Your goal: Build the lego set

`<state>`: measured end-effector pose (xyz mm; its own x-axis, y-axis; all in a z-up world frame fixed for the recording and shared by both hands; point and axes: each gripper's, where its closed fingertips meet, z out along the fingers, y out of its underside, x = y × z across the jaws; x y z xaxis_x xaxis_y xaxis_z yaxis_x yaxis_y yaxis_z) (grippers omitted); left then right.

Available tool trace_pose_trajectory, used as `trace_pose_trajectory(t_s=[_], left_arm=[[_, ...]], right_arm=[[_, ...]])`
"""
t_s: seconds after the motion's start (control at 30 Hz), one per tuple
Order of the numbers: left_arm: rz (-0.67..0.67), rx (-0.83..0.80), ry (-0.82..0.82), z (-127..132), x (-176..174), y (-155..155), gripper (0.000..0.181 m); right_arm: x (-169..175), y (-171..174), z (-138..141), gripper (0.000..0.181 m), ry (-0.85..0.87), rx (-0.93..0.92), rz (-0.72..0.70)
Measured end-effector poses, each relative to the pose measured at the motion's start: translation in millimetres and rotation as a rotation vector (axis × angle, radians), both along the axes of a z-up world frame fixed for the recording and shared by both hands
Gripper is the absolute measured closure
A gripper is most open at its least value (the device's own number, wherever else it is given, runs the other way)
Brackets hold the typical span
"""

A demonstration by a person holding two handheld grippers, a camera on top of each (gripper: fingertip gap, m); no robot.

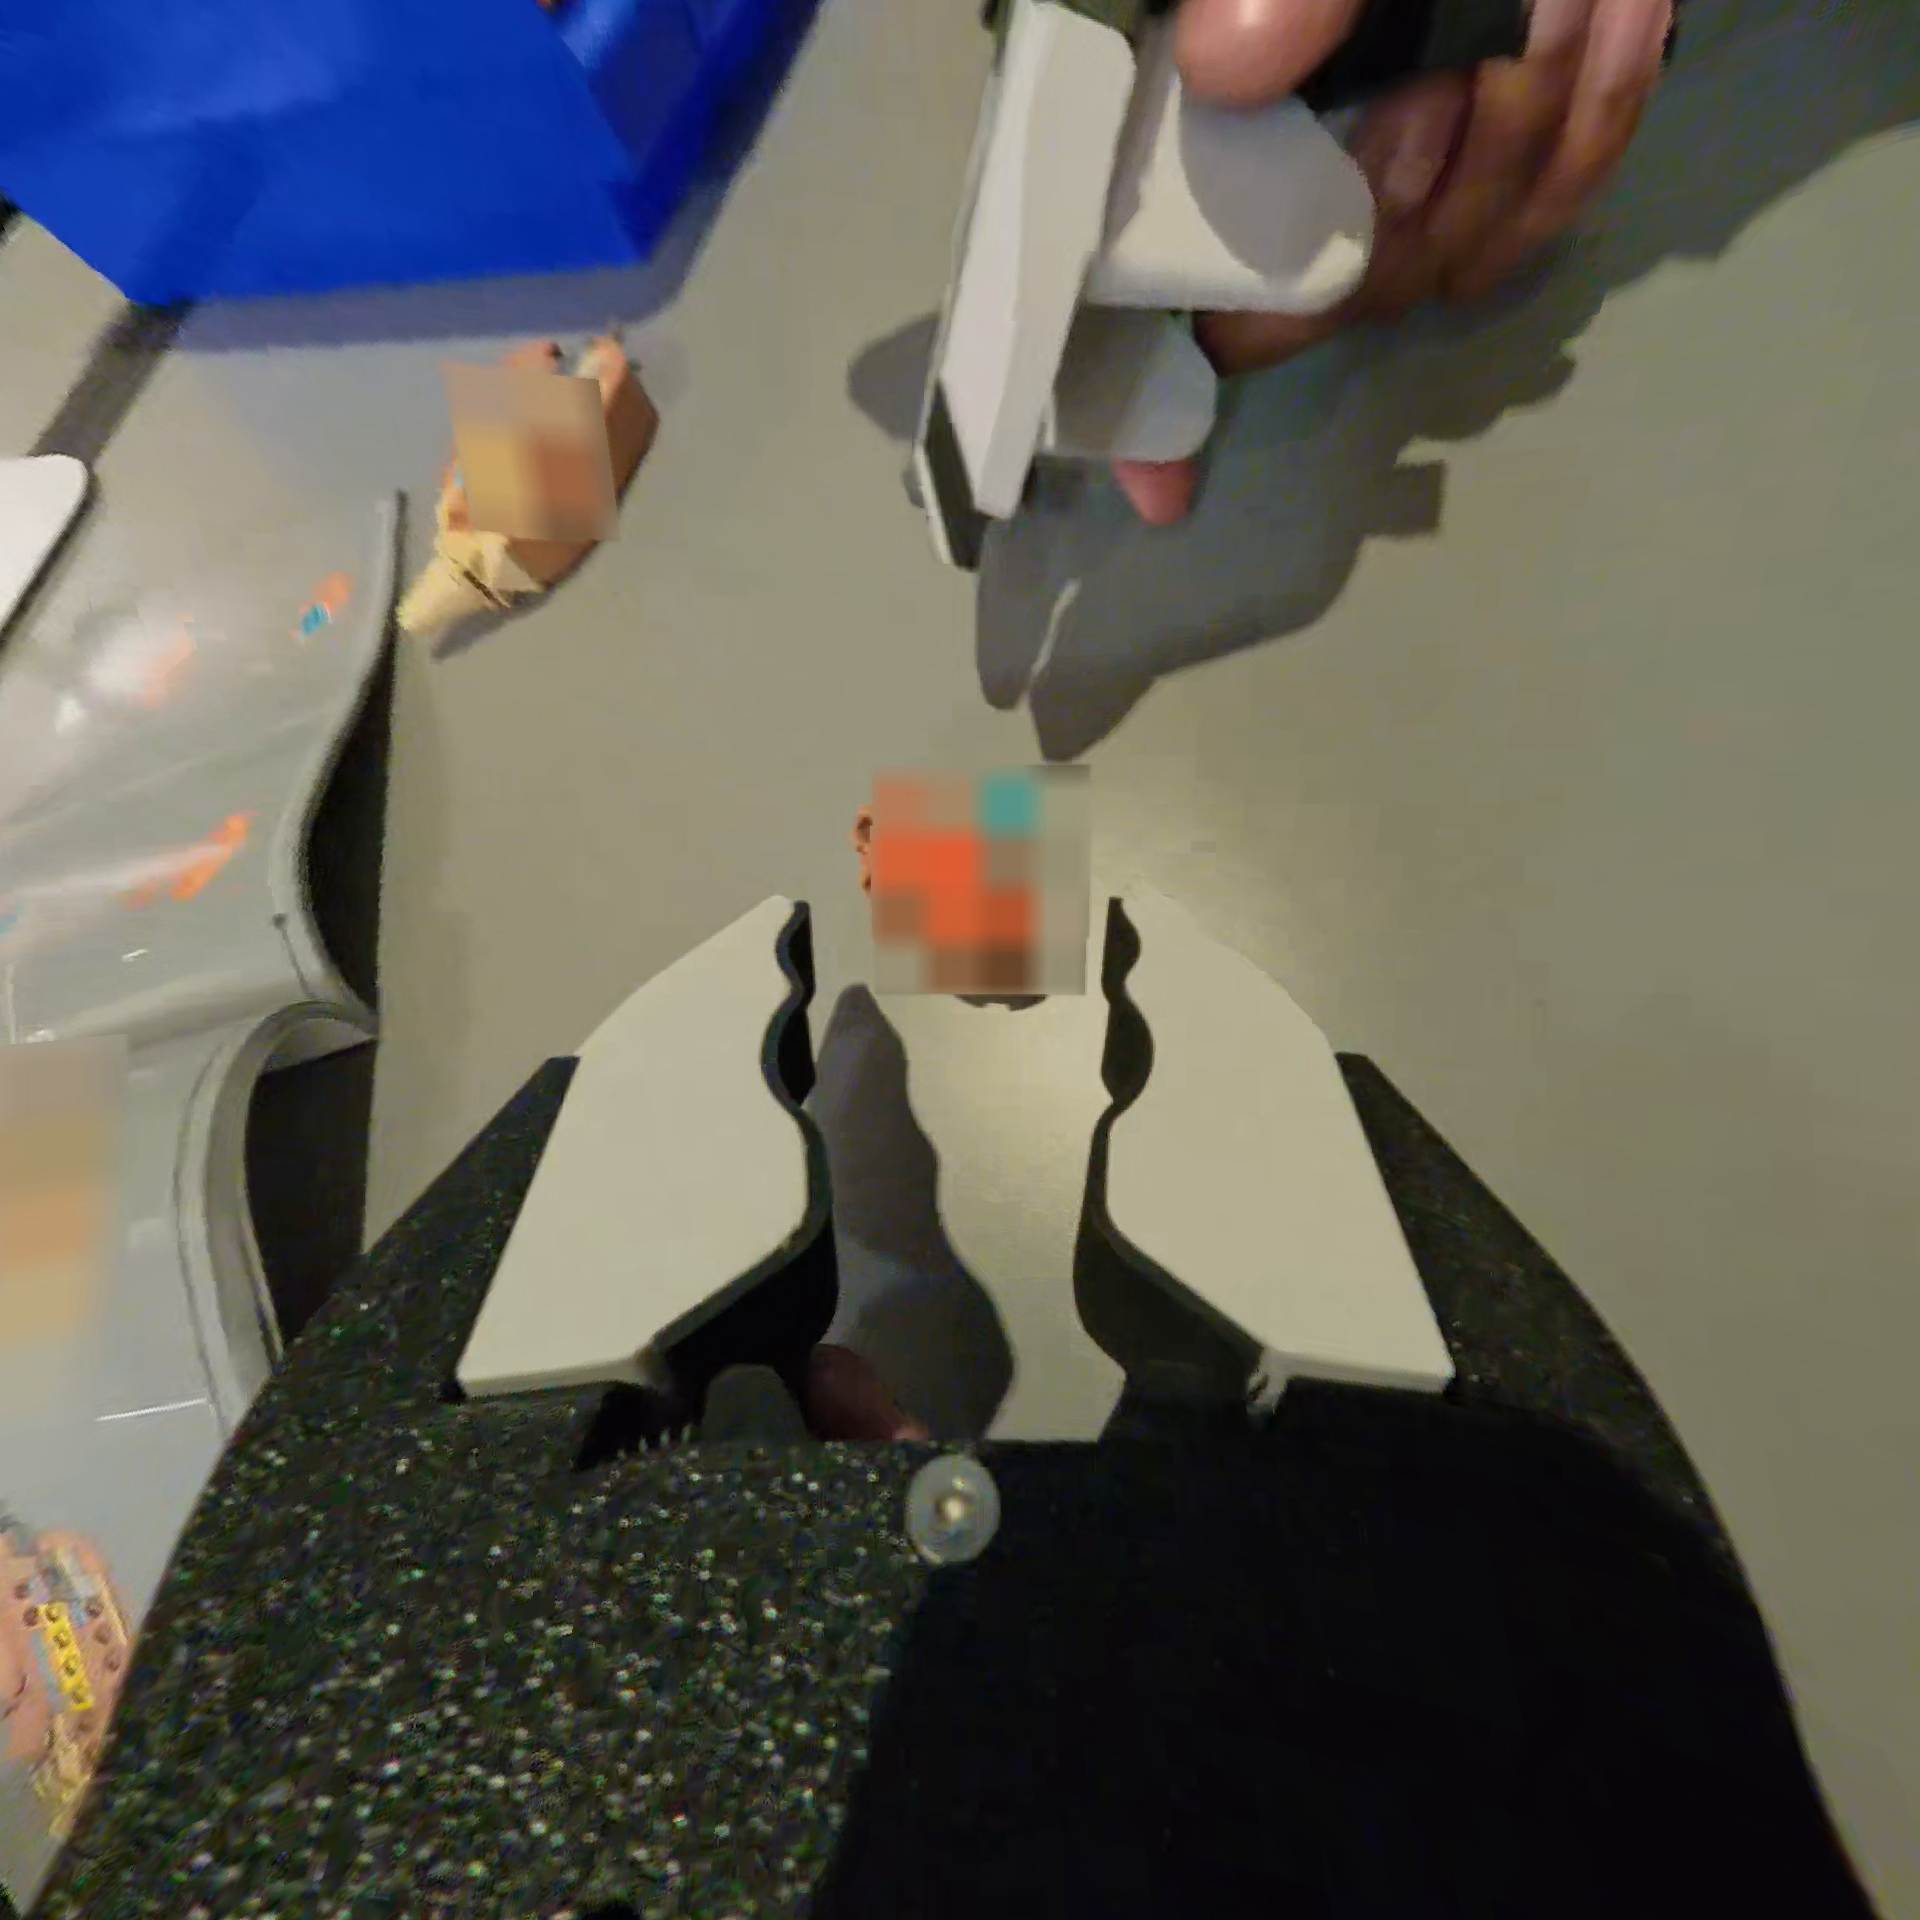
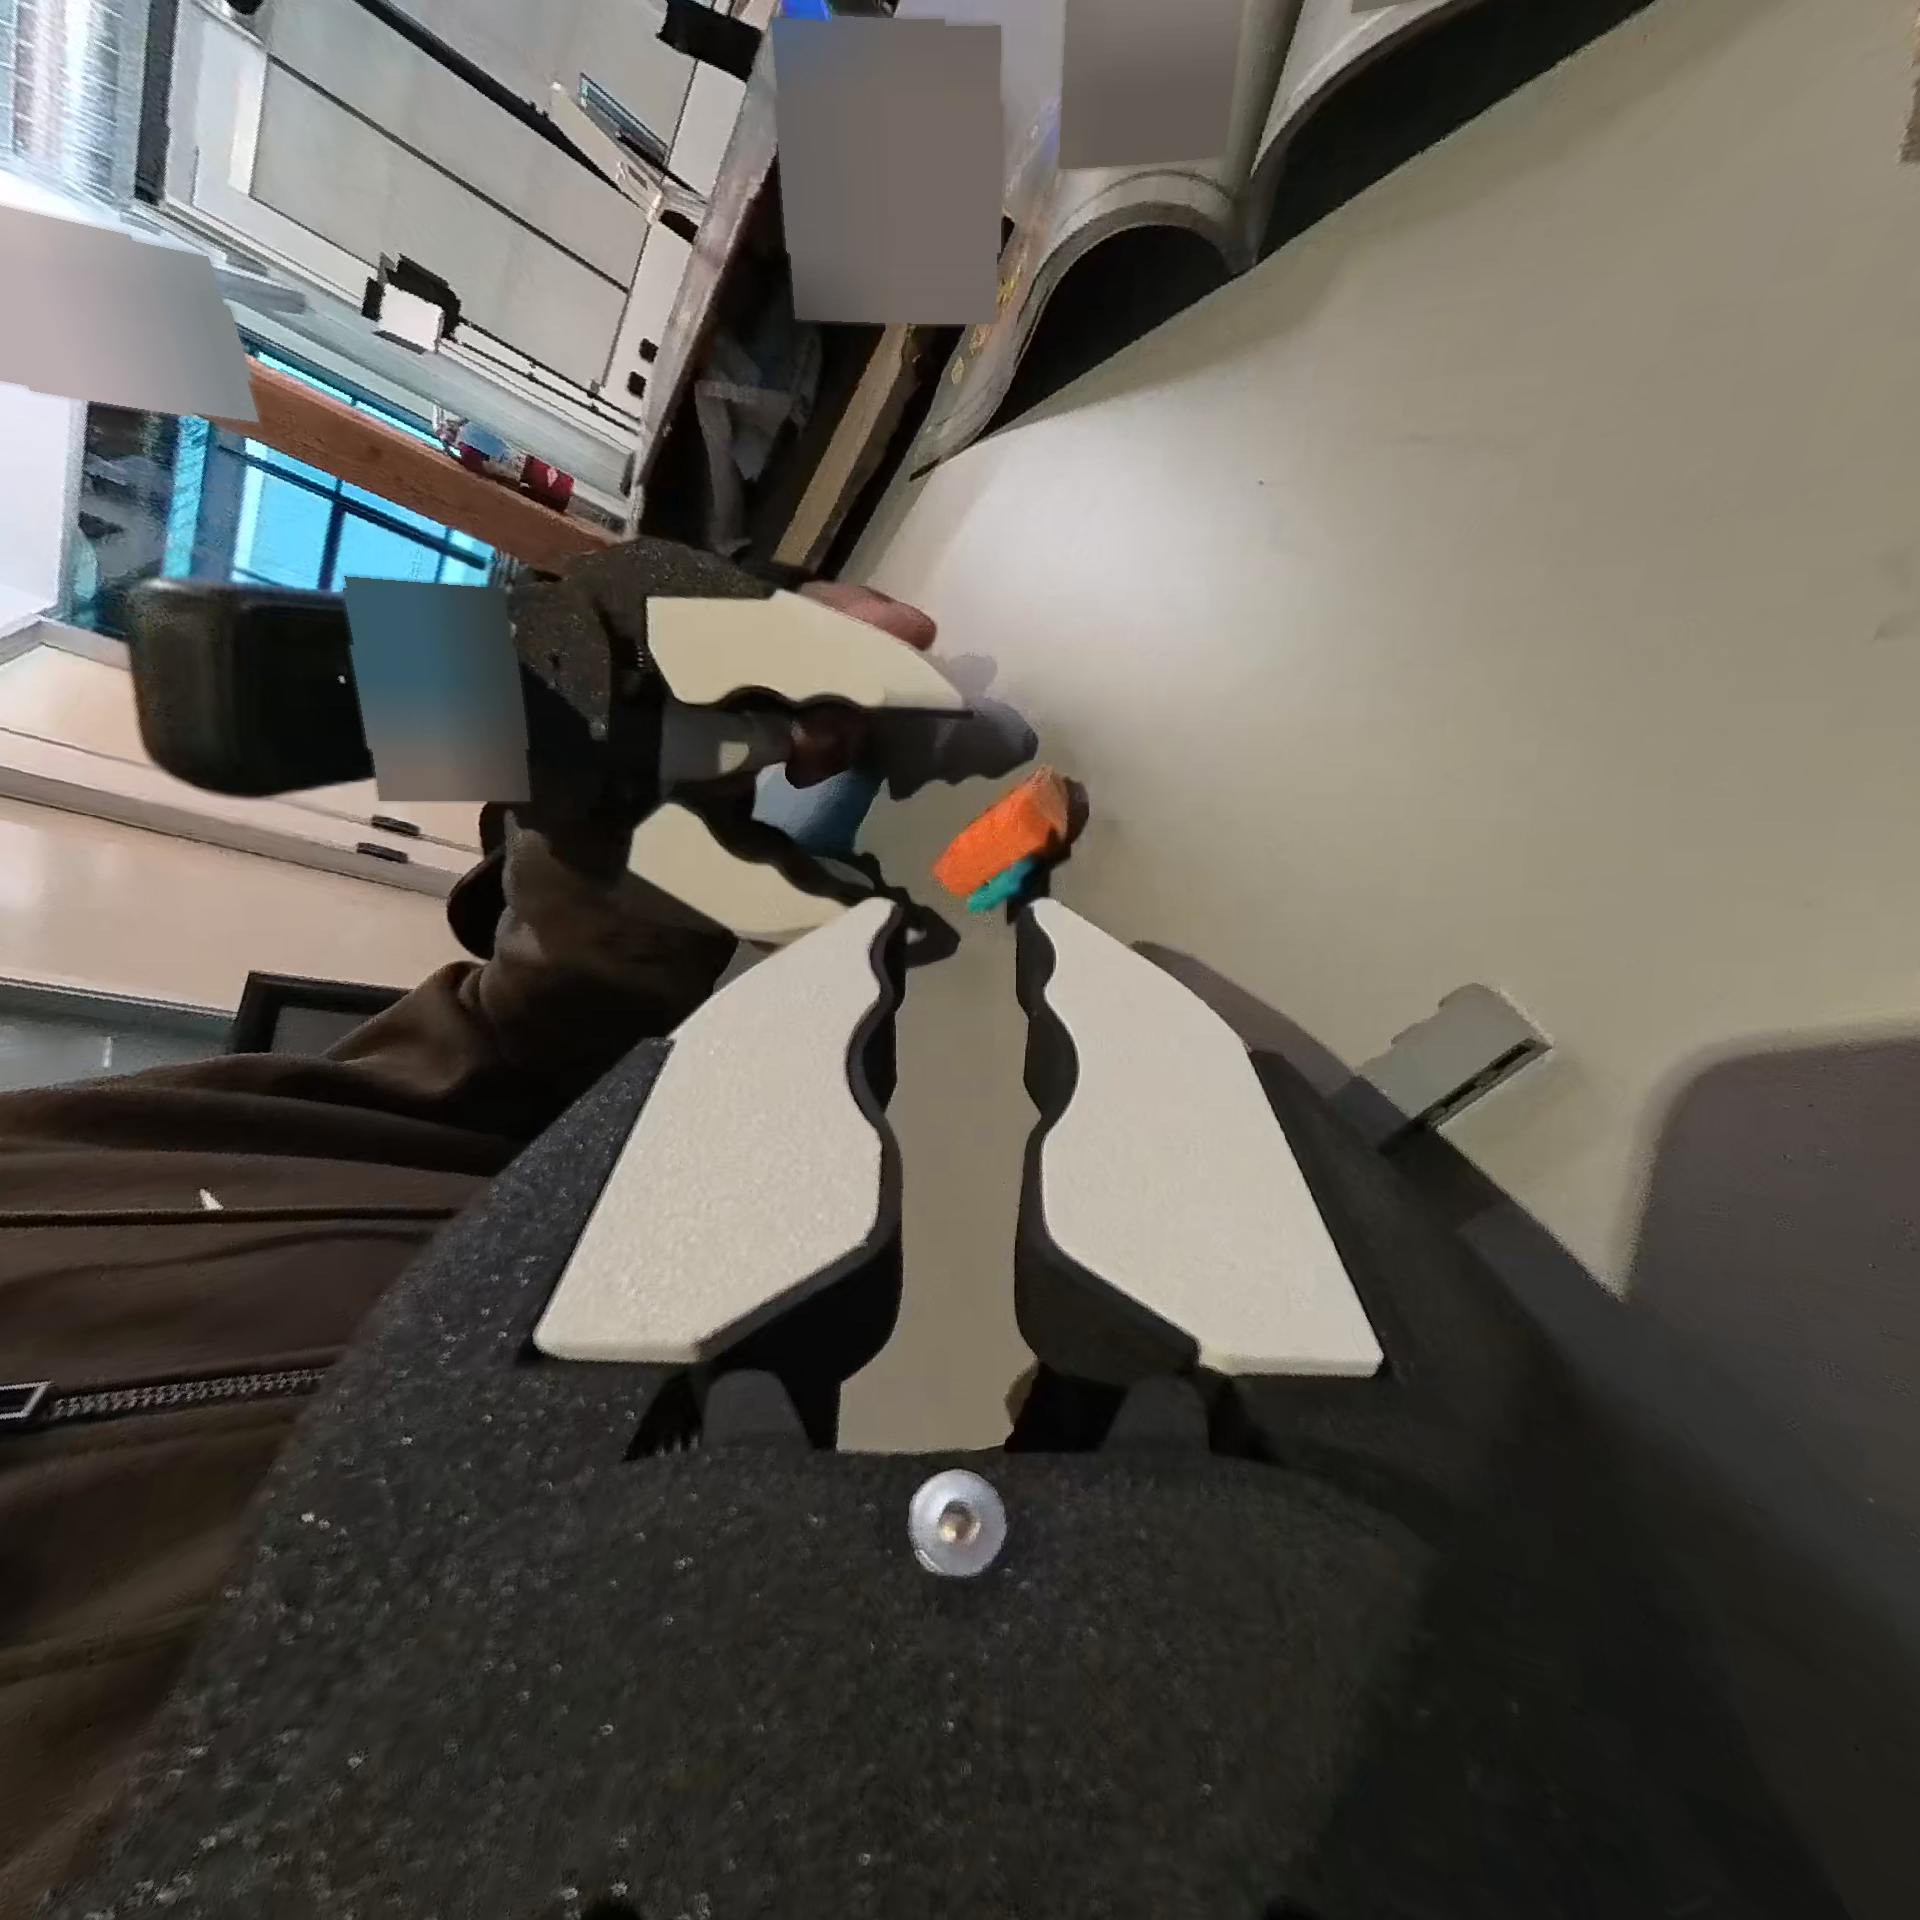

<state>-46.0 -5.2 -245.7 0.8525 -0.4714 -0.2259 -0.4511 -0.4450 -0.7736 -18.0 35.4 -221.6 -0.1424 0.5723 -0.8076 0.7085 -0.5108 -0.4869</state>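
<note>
The orange-and-teal lego piece [image 2: 1003, 844] lies just beyond both grippers' parted jaws.

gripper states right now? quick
Left gripper: open, empty, the orange-teal lego piece just ahead.
Right gripper: open, empty.

Our right tongs [image 2: 958, 914] fill the lower centre of the frame, their jaws parted with only pale tabletop [image 2: 1455, 623] showing between them. Just past the tips sits a small orange and teal brick stack [image 2: 1003, 836]. At centre left we see the left tongs [image 2: 914, 800], spread wide, just beside that stack.
</note>
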Motion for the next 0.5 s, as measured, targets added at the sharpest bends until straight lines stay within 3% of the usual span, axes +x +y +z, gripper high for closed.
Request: trace_pose_trajectory(t_s=[0.17,0.33,0.5], left_arm=[[-0.019,-0.037,0.029,-6,1,8,0.127],[-0.01,-0.068,0.03,-9,0,13,0.156],[0.053,-0.1,-0.046,-8,-1,17,0.161]], right_arm=[[-1,-5,-7,0.164,-0.013,0.023,0.031],[1,-1,-8,0.165,0.011,0.139,0.047],[-3,9,-5,0.158,0.114,0.363,0.091]])
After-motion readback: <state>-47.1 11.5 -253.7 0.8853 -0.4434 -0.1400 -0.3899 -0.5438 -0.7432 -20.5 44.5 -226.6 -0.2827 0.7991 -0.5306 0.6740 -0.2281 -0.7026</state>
